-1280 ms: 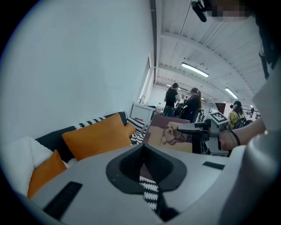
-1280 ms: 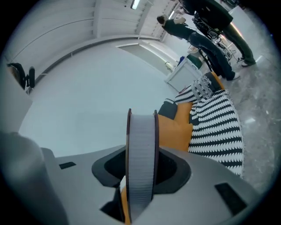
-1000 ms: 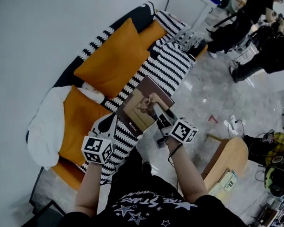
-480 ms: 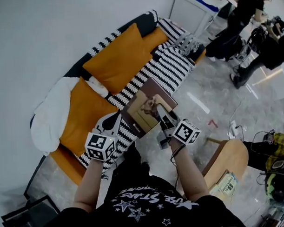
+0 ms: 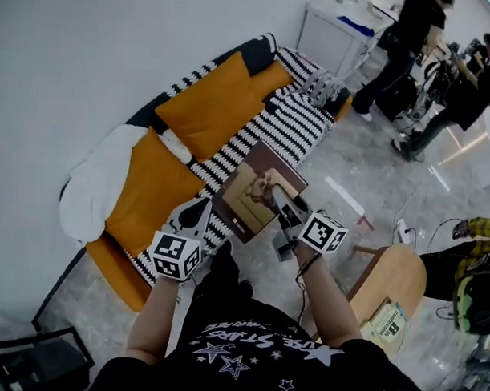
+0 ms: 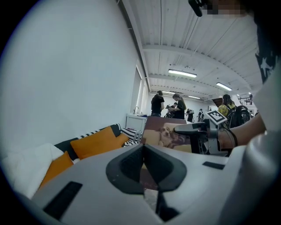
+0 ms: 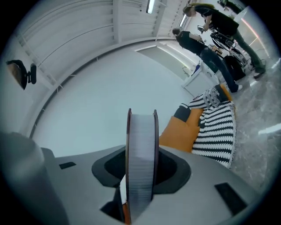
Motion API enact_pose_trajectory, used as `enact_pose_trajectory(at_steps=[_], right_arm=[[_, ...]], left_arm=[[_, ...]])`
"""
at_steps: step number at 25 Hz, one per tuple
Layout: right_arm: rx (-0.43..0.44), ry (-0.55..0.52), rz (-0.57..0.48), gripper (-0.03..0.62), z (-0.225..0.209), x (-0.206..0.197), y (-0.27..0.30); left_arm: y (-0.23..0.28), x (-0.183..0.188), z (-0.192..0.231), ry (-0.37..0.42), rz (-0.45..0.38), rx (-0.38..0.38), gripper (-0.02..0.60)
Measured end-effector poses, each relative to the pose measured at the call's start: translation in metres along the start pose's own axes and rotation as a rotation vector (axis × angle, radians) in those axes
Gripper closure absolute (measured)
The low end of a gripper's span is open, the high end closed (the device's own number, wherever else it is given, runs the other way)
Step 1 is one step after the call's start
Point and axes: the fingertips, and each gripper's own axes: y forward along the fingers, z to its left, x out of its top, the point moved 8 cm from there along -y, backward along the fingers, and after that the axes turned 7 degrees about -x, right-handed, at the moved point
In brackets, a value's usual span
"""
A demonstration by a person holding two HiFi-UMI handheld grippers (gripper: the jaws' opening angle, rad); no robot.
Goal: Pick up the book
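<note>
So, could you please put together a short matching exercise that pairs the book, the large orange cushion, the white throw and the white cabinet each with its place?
Things:
1. book
2. large orange cushion
3. white throw
4. white cabinet

Places:
A. heaped over the sofa's end, at the left in the head view
B. clamped edge-on in the right gripper
C. against the wall, beyond the sofa's far end
D. leaning against the sofa's back

Pairs: 1-B, 2-D, 3-A, 4-C
</note>
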Motion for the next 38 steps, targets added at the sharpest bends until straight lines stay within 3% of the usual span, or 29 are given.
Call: enact_pose_trajectory(at_steps=[8, 22, 28, 33, 38], right_arm=[[0.066, -0.036, -0.025, 0.448, 0.034, -0.039, -0.026], [0.066, -0.053, 0.037, 0.447, 0.040, -0.036, -0.022], [0.086, -0.090, 0.023, 0.448, 0.091, -0.085, -0.040], [0.073, -0.184, 0.048, 0.448, 0.116, -0.108, -0.047], [0.062, -0.205, 0.045, 0.448, 0.137, -0.128, -0.058]], left_arm=[[-0.057, -0.016, -0.014, 0.038, -0.019, 0.005, 0.577], [-0.058, 0.005, -0.025, 0.047, -0.029, -0.005, 0.577], [-0.123, -0.013, -0.022, 0.044, -0.046, -0.013, 0.577], [-0.150, -0.025, -0.018, 0.031, -0.051, -0.026, 0.577], [-0.177, -0.033, -0.016, 0.026, -0.068, -0.039, 0.577]])
